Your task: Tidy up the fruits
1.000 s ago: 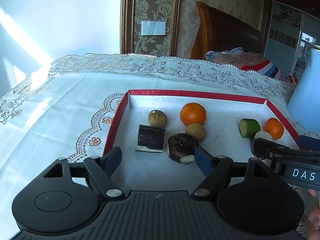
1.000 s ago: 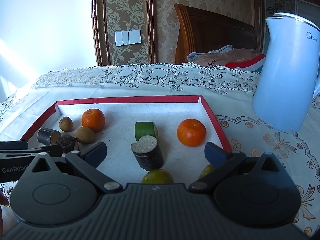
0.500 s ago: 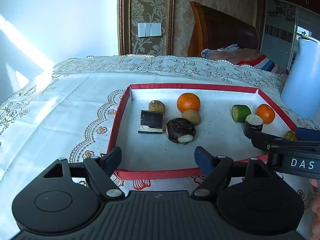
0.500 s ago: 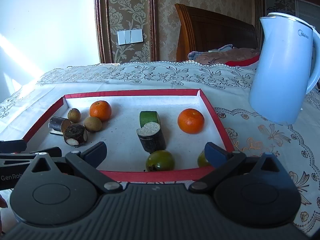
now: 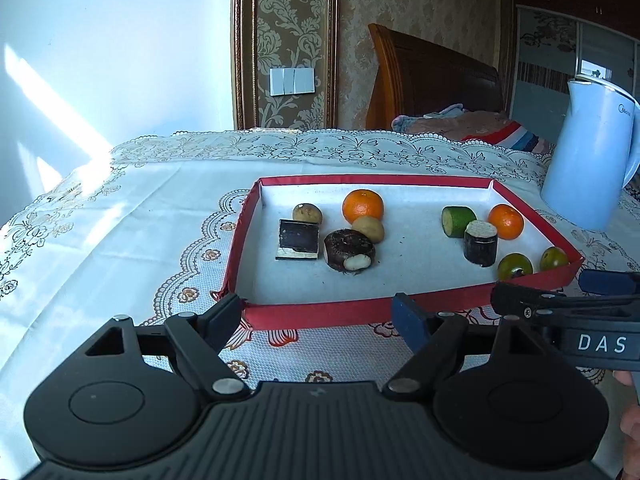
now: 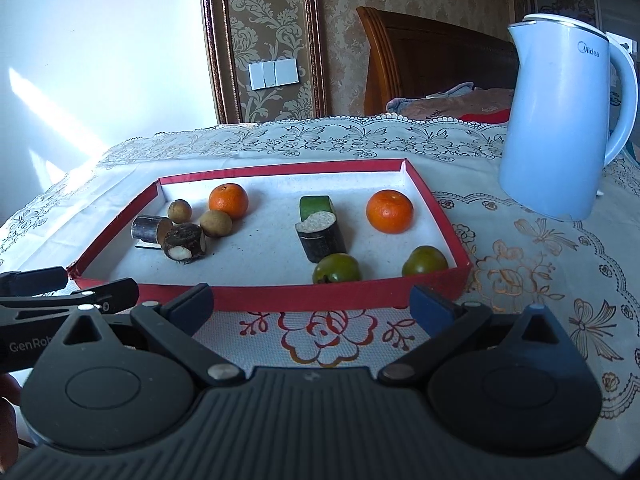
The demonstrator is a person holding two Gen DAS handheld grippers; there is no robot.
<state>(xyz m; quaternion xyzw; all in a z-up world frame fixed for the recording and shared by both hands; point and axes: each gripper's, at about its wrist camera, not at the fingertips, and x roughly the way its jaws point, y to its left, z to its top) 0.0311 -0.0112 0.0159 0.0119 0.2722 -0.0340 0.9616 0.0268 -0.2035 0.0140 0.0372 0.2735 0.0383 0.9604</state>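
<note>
A red-rimmed tray (image 5: 320, 312) (image 6: 304, 298) holds the fruit. On its left are an orange (image 5: 362, 206) (image 6: 228, 200), two small brown fruits (image 5: 307, 213) (image 5: 368, 228), a dark cane piece (image 5: 298, 239) and a dark round chunk (image 5: 349, 249) (image 6: 184, 243). On its right are a green piece (image 5: 458, 221) (image 6: 316, 207), a dark cylinder (image 5: 480, 243) (image 6: 321, 236), a second orange (image 5: 505, 221) (image 6: 389, 211) and two green fruits (image 6: 337, 269) (image 6: 424, 261). My left gripper (image 5: 320, 316) and right gripper (image 6: 312, 306) are open and empty, just in front of the tray.
A light blue kettle (image 6: 560, 120) (image 5: 588, 160) stands right of the tray on the lace tablecloth (image 5: 120, 220). A wooden headboard (image 6: 432, 68) and wall are behind the table.
Both grippers have pulled back from over the tray to in front of its near rim. They stay open. The fruit has not moved.
</note>
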